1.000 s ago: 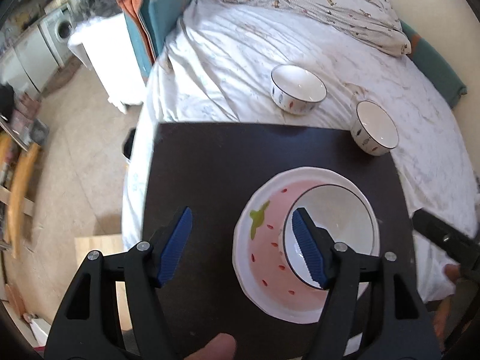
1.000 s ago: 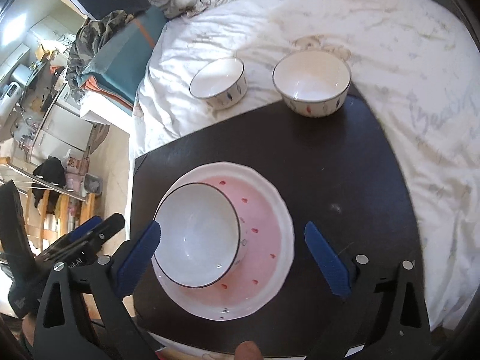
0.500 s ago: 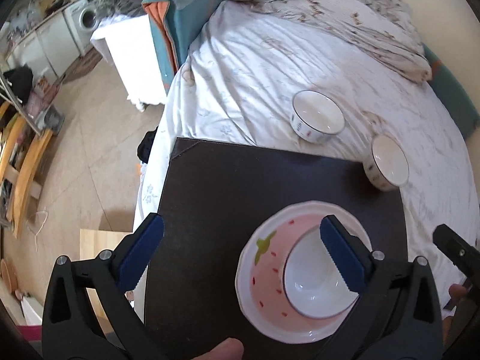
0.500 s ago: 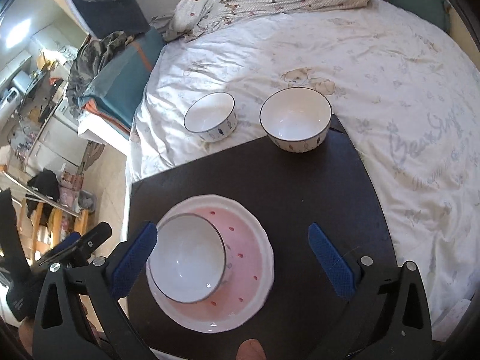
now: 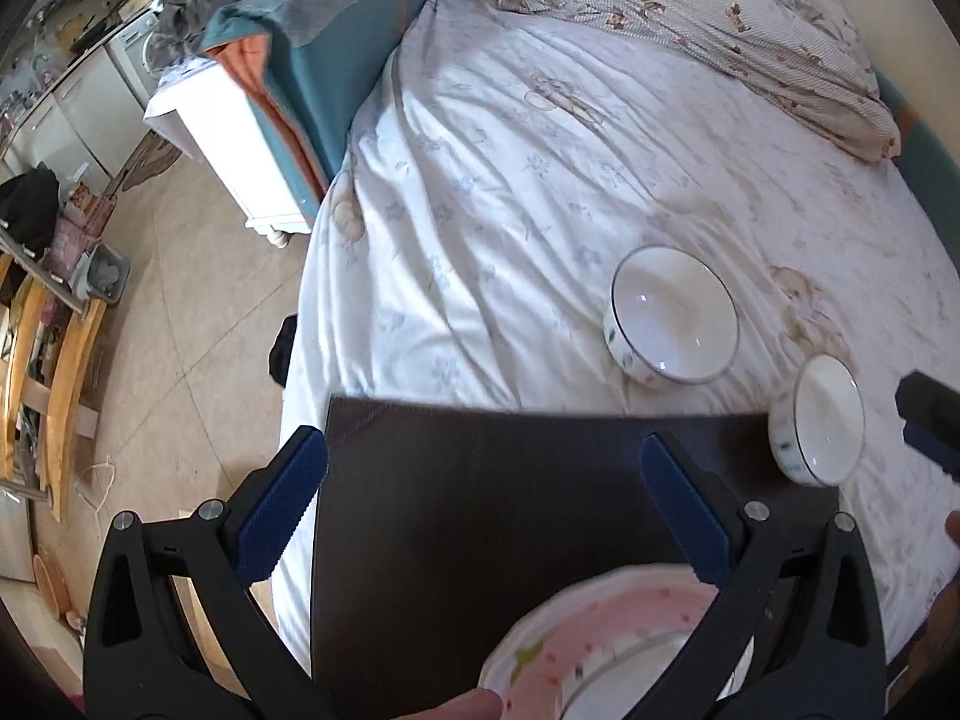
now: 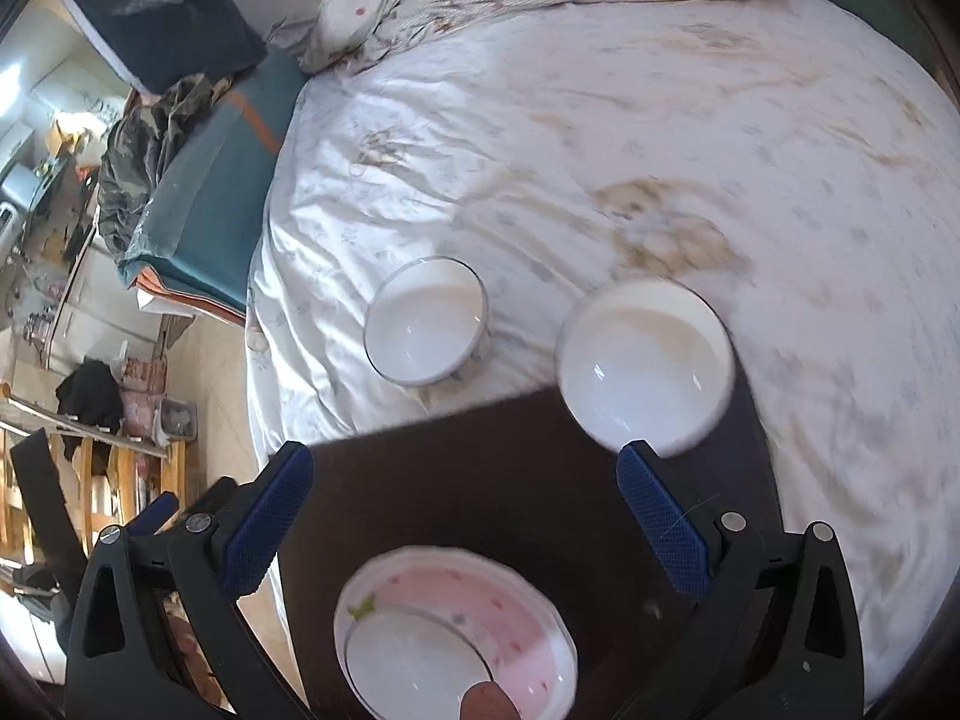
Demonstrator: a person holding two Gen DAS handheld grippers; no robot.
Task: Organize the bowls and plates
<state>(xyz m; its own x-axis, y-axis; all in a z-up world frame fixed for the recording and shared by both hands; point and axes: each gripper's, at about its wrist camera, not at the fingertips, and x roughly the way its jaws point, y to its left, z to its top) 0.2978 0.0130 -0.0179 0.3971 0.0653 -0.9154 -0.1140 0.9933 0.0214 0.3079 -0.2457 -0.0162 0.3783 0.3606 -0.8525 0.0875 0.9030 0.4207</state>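
A rumpled white bed (image 5: 510, 180) carries a dark brown board (image 6: 510, 480). On the board, the pink strawberry plate (image 6: 516, 612) holds one white ceramic bowl (image 6: 414, 666), both cropped in the left view. Two matching bowls wait beyond: one (image 6: 427, 321) on the sheet, one (image 6: 645, 363) blurred at the board's corner. They look glossy, rigid and breakable, best pinched across the rim. The left gripper (image 5: 483, 504), jaws just spread wide, and the right gripper (image 6: 465, 516), also wide, are empty.

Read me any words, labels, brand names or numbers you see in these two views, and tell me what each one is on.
No text can be read in either view.
Bed sheet: faint printed pattern, blurred; no letters legible.
Pink plate: strawberry-style spots and a green leaf, no words.
Loose bowls: small painted marks on the outside, no lettering.
Background clutter: too small to read.
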